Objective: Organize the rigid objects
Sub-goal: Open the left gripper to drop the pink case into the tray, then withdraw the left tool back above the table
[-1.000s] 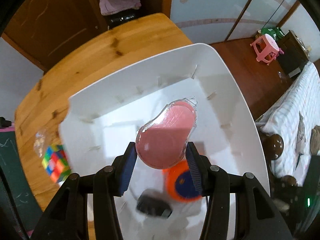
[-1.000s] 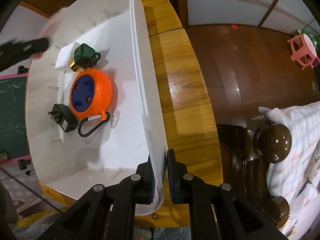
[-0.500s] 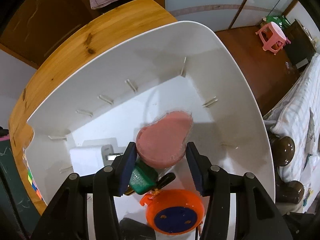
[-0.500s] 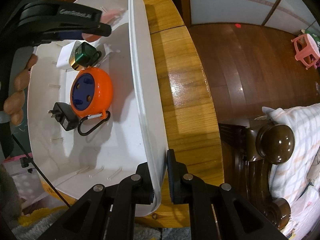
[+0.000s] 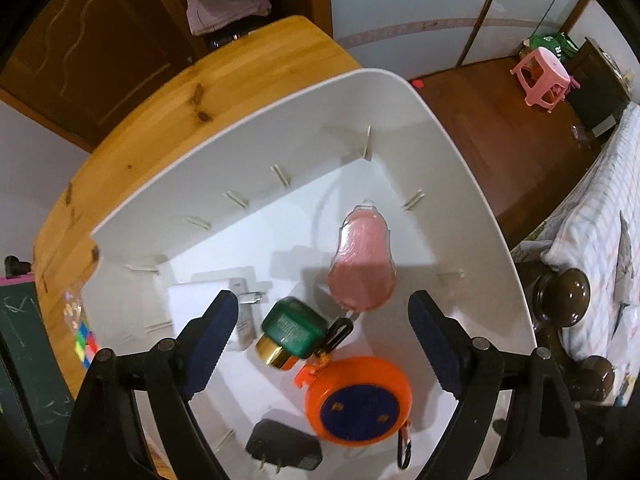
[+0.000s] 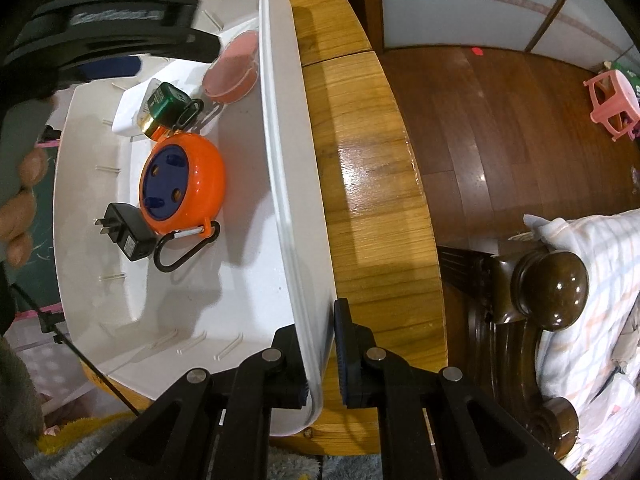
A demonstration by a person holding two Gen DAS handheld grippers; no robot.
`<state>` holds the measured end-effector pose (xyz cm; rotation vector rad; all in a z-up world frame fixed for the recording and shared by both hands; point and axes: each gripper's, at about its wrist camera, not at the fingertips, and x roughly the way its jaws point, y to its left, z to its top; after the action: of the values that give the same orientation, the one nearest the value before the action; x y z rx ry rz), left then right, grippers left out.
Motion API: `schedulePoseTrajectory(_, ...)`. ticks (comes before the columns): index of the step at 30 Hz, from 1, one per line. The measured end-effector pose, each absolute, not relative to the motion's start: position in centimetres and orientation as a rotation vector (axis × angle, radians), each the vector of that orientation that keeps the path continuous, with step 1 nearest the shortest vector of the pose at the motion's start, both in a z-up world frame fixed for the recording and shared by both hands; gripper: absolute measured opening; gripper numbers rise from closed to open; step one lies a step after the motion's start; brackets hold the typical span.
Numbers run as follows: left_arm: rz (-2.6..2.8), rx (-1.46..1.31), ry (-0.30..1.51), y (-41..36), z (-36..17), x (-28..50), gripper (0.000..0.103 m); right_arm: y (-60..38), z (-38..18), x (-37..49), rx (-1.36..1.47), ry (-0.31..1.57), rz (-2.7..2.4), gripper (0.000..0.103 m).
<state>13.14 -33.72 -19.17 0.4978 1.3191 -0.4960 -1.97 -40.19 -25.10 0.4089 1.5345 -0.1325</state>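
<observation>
Pink case [image 5: 362, 268] lies lengthwise toward bin's [image 5: 460, 184] far wall; left tool [image 5: 324, 340] gapes, right tool [image 6: 320, 356] pinches rim.

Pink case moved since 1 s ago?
Yes. The pink case left the now-open left gripper and lies in the white bin, by its right wall.

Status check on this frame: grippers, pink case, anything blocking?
Left gripper open, empty, above white plastic bin. Right gripper shut on bin rim. Pink clear-shelled case lying in bin, free. Nothing blocking.
</observation>
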Motion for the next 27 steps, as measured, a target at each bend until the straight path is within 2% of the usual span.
schedulePoseTrajectory(13,-0.480,0.485,1.256,-30.3,-15.4,10.9,0.089,-40.7,-25.3,-2.1,0.454,1.528,-0.155,0.010)
schedulePoseTrajectory(27,-0.316,0.344,1.233,-19.3,-11.7,9.7,0.089,-40.1,-24.7,-2.3,0.427,1.518,-0.191,0.010)
